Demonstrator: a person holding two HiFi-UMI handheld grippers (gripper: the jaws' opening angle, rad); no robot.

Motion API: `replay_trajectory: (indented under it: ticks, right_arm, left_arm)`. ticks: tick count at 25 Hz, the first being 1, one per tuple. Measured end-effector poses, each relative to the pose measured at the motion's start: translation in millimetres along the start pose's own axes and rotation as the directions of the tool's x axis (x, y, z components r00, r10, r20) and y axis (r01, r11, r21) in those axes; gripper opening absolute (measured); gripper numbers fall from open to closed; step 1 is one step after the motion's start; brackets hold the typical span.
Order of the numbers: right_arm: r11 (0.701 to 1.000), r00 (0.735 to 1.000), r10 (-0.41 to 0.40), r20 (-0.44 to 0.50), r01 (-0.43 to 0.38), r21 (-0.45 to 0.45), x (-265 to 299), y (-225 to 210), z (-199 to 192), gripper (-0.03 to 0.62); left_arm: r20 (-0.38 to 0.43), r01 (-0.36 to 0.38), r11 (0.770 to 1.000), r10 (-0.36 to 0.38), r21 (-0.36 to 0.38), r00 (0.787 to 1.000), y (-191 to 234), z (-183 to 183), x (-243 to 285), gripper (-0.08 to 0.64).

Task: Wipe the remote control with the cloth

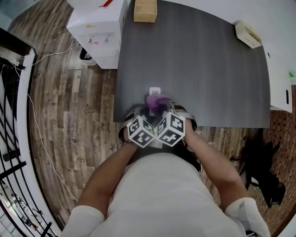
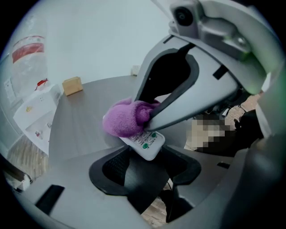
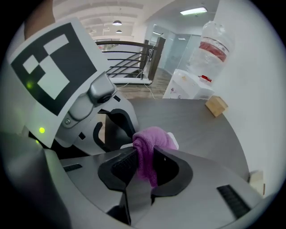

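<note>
A white remote control (image 2: 145, 144) with green buttons is held just above the near edge of the grey table (image 1: 199, 69). My left gripper (image 2: 142, 157) is shut on its near end. A purple cloth (image 2: 126, 117) lies bunched on top of the remote's far part. My right gripper (image 3: 142, 162) is shut on that cloth (image 3: 147, 150) and presses it down on the remote (image 3: 173, 141). In the head view the cloth (image 1: 157, 102) and the remote's tip (image 1: 154, 90) show just beyond the two marker cubes (image 1: 156, 130), which hide the jaws.
A wooden block (image 1: 144, 10) sits at the table's far edge and a cream box (image 1: 248, 34) at its far right corner. A white water dispenser (image 1: 97, 28) stands left of the table. A black railing (image 1: 14, 92) runs along the far left.
</note>
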State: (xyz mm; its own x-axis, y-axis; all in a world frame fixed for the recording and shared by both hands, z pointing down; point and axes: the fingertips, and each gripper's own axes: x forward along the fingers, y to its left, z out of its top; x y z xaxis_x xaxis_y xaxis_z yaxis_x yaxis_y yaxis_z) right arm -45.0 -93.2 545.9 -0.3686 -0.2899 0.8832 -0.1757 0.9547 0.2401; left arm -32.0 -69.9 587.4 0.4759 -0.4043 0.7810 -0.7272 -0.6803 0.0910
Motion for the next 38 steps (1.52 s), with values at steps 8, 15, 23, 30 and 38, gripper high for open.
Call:
replay_trajectory:
  ticks: [8,15,23,30,38]
  right_arm:
    - [0.95,0.978,0.206,0.022,-0.205,0.237,-16.7,28.6,-16.7,0.103]
    - [0.857,0.92,0.387,0.06,-0.383,0.344,-33.3,37.4,-29.6,0.103]
    - [0.884,0.985,0.128,0.116,-0.166,0.437,-17.2,-27.3,-21.5,0.104]
    - [0.803,0.988,0.072,0.135,-0.138,0.579,0.7,-27.8,-46.4,0.104]
    - [0.572,0.966,0.027,0.256,-0.225,0.789,-0.3,-36.1,-53.8,0.104]
  left_arm:
    - [-0.002,0.008,1.0,-0.008,0.014,1.0,0.6,-0.7,0.4,0.229]
    - [0.001,0.015,1.0,-0.015,0.016,1.0,-0.1,-0.4,0.4,0.229]
    - [0.005,0.027,1.0,-0.027,-0.003,1.0,1.7,-0.6,-0.2,0.227]
    - [0.115,0.198,0.944,-0.173,-0.265,0.978,5.5,12.0,-9.4,0.229]
    - [0.14,0.327,0.767,-0.302,-0.552,0.943,13.2,24.6,8.5,0.176]
